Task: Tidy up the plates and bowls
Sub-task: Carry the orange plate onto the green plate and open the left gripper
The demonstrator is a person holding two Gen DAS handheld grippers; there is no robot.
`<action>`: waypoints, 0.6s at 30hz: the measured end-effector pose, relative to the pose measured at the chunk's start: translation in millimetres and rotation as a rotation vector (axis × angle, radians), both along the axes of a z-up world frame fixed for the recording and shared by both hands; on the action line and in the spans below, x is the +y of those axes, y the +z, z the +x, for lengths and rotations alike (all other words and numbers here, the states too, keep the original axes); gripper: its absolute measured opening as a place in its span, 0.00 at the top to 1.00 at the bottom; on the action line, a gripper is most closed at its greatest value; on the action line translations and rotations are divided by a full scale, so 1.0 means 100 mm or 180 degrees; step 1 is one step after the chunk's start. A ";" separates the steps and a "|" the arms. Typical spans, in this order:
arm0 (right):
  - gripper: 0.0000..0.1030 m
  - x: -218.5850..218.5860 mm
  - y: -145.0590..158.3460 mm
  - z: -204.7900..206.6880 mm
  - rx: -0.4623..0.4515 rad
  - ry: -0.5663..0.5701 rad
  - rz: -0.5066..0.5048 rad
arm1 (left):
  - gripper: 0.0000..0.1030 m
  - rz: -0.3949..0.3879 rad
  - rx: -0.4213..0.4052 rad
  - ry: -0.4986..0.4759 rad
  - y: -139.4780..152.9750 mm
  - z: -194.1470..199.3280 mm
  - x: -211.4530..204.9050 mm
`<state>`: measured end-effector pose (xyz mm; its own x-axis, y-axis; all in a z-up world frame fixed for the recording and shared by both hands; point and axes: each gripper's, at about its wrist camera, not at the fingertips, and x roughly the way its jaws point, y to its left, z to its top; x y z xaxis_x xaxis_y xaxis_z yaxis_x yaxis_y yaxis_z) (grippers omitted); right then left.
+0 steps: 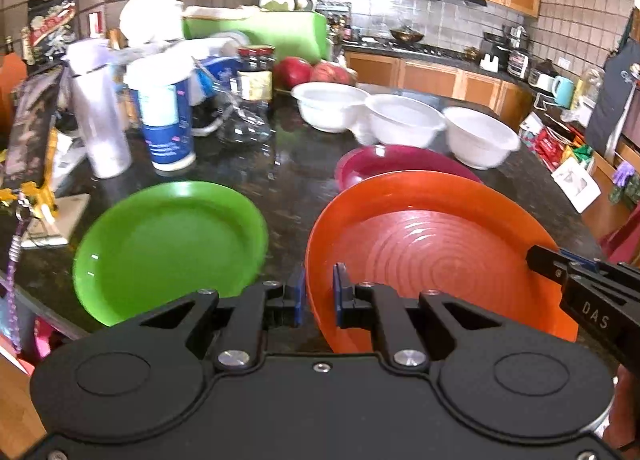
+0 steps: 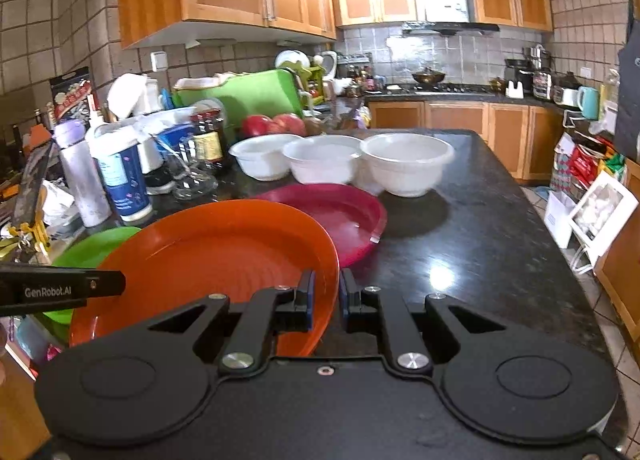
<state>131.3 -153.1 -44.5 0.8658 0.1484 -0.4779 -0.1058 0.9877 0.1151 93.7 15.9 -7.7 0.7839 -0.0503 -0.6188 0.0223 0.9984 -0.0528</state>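
Note:
An orange plate [image 1: 432, 244] hangs above the dark counter, held at both sides. My left gripper [image 1: 320, 292] is shut on its left rim, and my right gripper [image 2: 326, 296] is shut on the right rim of the same orange plate [image 2: 224, 256]. The right gripper's fingers [image 1: 560, 268] show at the plate's far rim in the left wrist view. A green plate [image 1: 168, 244] lies on the counter to the left, and a magenta plate [image 2: 340, 215] lies just behind the orange one. Three white bowls [image 2: 324, 163] stand in a row behind the plates.
Bottles, a blue-and-white tub [image 1: 164, 119], jars and a glass pitcher crowd the counter's left side. Red fruit [image 2: 276, 123] and a green cutting board [image 2: 244, 95] sit further back. The dark counter [image 2: 480, 244] runs bare to the right, its edge falling to boxes on the floor.

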 end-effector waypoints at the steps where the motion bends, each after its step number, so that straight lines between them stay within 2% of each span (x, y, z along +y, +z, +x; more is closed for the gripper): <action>1: 0.86 0.07 0.01 0.02 -0.0016 0.0025 0.0001 | 0.83 0.0009 -0.0007 0.0023 0.01 0.01 0.06; 12: 0.86 1.03 0.04 0.39 -0.0029 0.0296 -0.0004 | 0.83 0.0118 -0.0102 0.0252 0.03 0.12 0.90; 18: 0.86 1.53 -0.05 0.56 0.0052 0.0372 -0.0056 | 0.83 0.0121 -0.0034 0.0308 -0.05 0.25 1.30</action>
<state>187.6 -0.1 -49.1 0.8351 0.2394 -0.4953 -0.2187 0.9706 0.1004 118.4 146.2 -12.6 0.7904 0.0492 -0.6106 -0.0738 0.9972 -0.0152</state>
